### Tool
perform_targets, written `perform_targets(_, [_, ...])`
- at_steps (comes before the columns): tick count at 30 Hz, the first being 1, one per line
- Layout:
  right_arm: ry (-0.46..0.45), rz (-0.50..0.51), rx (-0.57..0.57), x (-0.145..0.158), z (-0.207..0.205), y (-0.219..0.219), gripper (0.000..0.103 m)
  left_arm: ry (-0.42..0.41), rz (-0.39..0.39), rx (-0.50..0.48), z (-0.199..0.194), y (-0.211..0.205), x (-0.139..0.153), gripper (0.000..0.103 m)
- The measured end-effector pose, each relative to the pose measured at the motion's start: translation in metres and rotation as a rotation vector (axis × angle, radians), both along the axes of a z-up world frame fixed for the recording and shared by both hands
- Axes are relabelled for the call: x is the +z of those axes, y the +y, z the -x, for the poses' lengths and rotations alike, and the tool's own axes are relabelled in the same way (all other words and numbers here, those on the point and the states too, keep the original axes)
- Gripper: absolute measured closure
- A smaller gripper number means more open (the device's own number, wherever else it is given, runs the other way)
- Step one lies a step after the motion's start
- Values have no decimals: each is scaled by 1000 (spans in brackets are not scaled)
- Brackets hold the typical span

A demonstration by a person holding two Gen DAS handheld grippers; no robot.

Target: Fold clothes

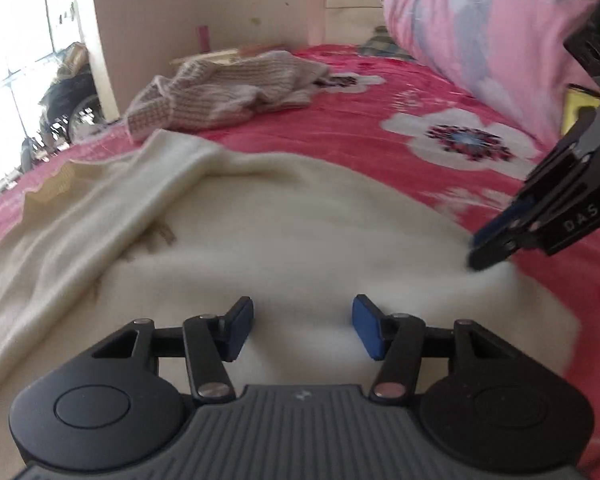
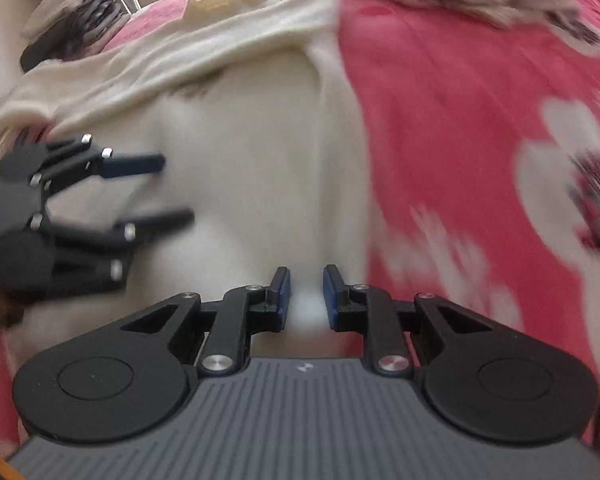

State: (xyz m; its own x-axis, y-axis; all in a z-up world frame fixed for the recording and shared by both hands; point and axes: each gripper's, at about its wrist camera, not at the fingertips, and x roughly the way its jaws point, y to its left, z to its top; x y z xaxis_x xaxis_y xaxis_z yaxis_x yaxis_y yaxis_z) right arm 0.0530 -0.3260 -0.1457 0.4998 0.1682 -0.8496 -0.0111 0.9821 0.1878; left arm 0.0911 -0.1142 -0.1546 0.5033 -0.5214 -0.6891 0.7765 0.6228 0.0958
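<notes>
Two garments lie on a red floral bedspread. The cream garment, the nearer one, is spread flat across the bedspread, with one sleeve folded over its body. A second, brown-and-white knitted garment sits crumpled well apart, toward the far edge of the bed. One pink floral pillow rests on the bedspread, beyond the right gripper.

The left gripper hovers over the cream garment with its two blue-padded fingers spread wide and nothing between them. The right gripper sits at the garment's edge, its fingers narrowed onto a raised pinch of cream cloth; motion blur leaves the firmness of this hold uncertain. In the left wrist view its tip touches the garment's right edge. Nothing lies between either gripper and the cloth.
</notes>
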Motion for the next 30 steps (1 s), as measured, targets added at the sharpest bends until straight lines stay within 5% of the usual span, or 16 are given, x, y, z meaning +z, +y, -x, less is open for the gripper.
perform_targets(3, [22,40,-64,14,20,0,80,28,-28,-21,21,6,2,47])
perform_targets(7, [-105,46,-18,31,8,27,79,64,-48,2,51,20,0,47])
perform_targets(11, [-93,5,51,10,-3,60,79,125,-41,75,76,41,-3,46])
perform_targets(21, [-97,-131,-110,6,91,46,77,228,-80,200,136,111,11,46])
perform_targets(30, [-235,-212,-103,24,91,53,77,324,74,510,125,186,37,45])
